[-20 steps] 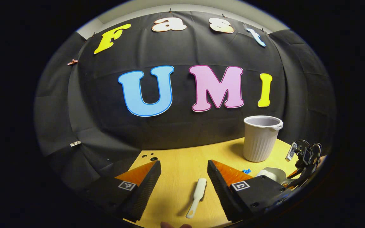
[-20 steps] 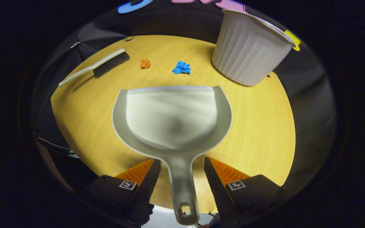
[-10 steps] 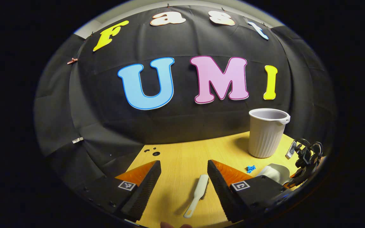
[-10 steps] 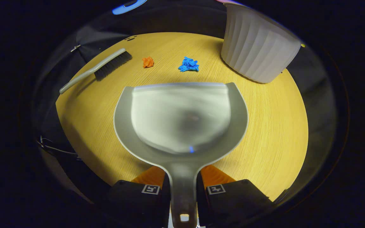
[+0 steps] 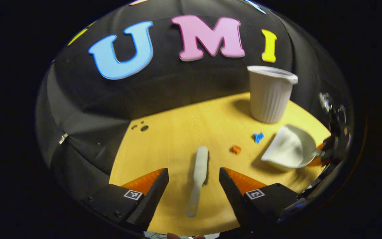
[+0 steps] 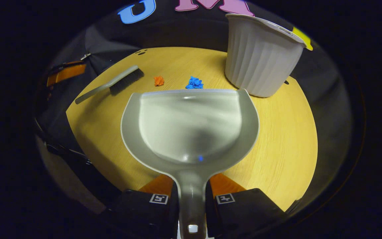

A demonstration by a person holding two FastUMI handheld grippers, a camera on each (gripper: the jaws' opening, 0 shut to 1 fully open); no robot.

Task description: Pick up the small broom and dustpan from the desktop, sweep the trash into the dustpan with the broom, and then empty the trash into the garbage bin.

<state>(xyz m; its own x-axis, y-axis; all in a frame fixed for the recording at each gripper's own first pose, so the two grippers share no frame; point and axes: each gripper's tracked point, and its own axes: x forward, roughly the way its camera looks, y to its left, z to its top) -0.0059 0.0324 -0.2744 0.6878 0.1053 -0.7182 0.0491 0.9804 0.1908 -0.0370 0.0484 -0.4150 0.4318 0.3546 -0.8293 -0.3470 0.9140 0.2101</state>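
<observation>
So the big change over the last second: the right gripper went from sitting wide around the dustpan handle to being clamped tight on it, both fingers pressing the stem, and in the left gripper view the pan now looks tipped up off the desktop on the right side. Meanwhile the left gripper has swung down toward the small broom, which lies flat on the wood between its fingers, handle nearest, but the jaws are still wide and not touching it. A bit farther out sit the two bits of trash, the orange scrap and blue scrap, just off the pan's front lip. Farthest back on the right stands the garbage bin, upright. I'd say dustpan pickup is done and the broom grab comes next.
</observation>
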